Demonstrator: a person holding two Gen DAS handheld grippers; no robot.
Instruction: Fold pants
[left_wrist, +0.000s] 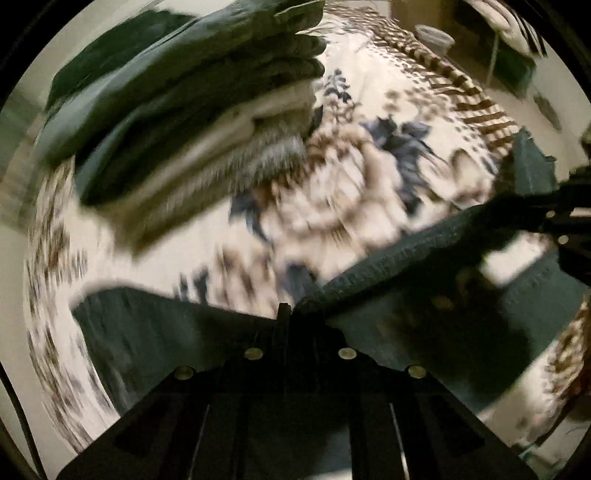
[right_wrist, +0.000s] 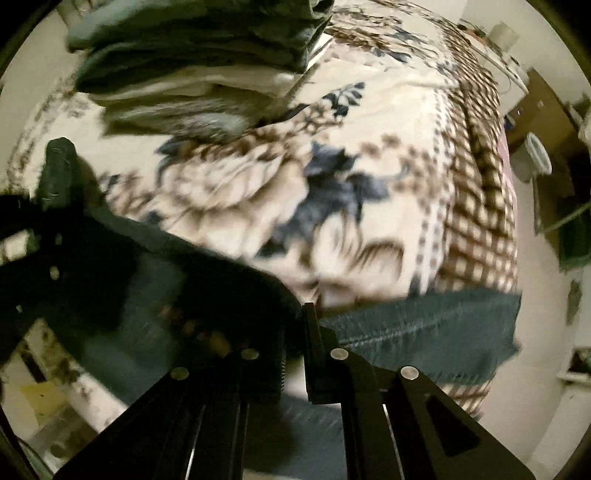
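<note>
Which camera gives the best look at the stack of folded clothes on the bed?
The right wrist view: the stack of folded clothes is less smeared there, so its dark, white and grey layers separate along the folded edges. The left wrist view shows the same stack larger but streaked by motion blur, its layers running together.

L gripper (left_wrist: 291, 310) fingers pinched together on dark cloth; R gripper (right_wrist: 295, 325) likewise clamped, both held close, facing inward.
</note>
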